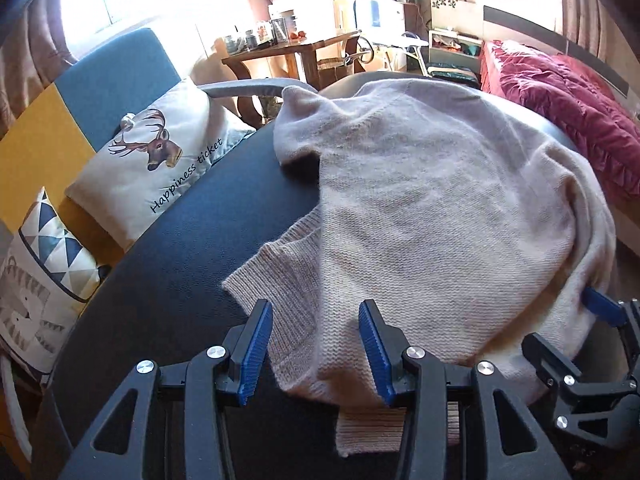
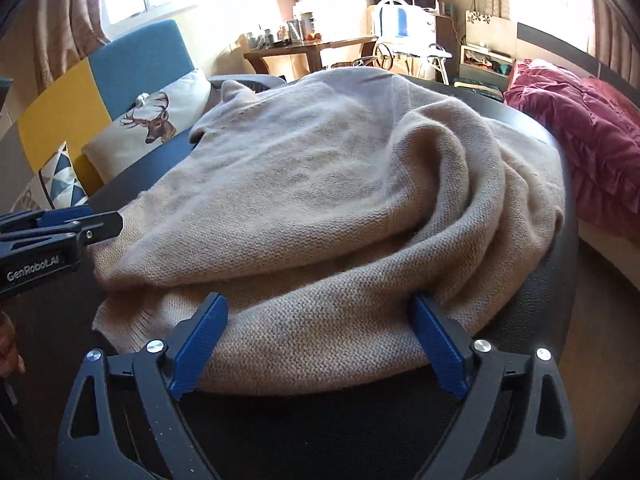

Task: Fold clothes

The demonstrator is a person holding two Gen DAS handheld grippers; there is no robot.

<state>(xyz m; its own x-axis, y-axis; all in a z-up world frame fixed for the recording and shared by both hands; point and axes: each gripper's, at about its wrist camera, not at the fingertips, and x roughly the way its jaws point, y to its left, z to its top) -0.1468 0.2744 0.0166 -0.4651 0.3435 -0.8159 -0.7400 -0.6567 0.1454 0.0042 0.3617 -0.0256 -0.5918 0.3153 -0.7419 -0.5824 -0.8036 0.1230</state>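
I've got the beige knitted sweater (image 1: 420,216) spread over the dark round table (image 1: 192,248), its bulk bunched toward the table's right edge and its ribbed hem (image 1: 280,292) at the near edge. My left gripper (image 1: 316,344) sits at that near edge with its fingers parted to a middling gap, and the hem fabric lies between the blue pads (image 1: 256,352), draping past them toward me. I can't see the pads pressing on it; they stand beside the knit, not clamped.

My right gripper (image 2: 320,344) is spread wide, and a thick rolled fold of the sweater (image 2: 320,216) fills the space between its blue fingers (image 2: 200,340), touching both from what I see. In the left wrist view the right gripper (image 1: 600,332) pokes in at the table's right edge, its tip against the sweater's side. In the right wrist view the left gripper (image 2: 60,232) comes in at the left, over the sweater's corner.

Off the table's left edge sits a white deer-print cushion (image 1: 156,172). Past the right edge lies a crimson ruffled quilt (image 1: 572,120).
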